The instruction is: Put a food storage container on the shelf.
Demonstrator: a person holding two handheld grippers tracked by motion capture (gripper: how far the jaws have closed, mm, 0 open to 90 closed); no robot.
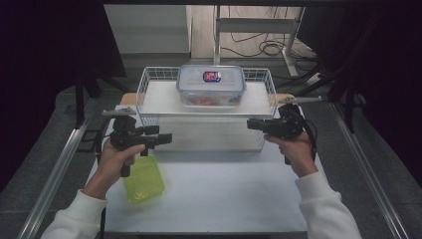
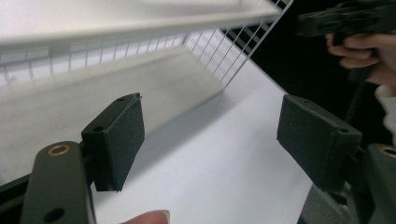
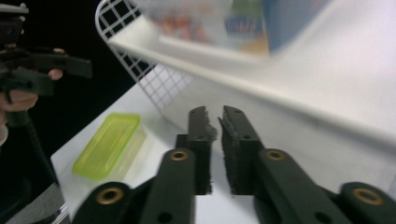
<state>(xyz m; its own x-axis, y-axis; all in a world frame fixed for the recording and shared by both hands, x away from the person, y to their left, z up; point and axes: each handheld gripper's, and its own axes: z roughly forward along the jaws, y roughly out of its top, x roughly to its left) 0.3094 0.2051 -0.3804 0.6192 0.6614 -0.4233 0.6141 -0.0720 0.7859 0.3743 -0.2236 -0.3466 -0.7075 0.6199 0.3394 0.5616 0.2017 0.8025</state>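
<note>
The lidded food container (image 1: 211, 85) sits on the wire rack's (image 1: 149, 79) shelf, beyond both tongs. Left gripper (image 1: 164, 138) gapes empty; right gripper (image 1: 251, 123) barely parted, empty. Probably rigid, slick, weighty: grasp opposite sides.

A lab — dark curtains (image 1: 59, 45), floor cables (image 1: 263, 47), aluminium rails (image 1: 52, 179).

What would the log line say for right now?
left gripper: open, empty | right gripper: narrow gap, empty | clear box: on wire rack | green box: on table
</note>
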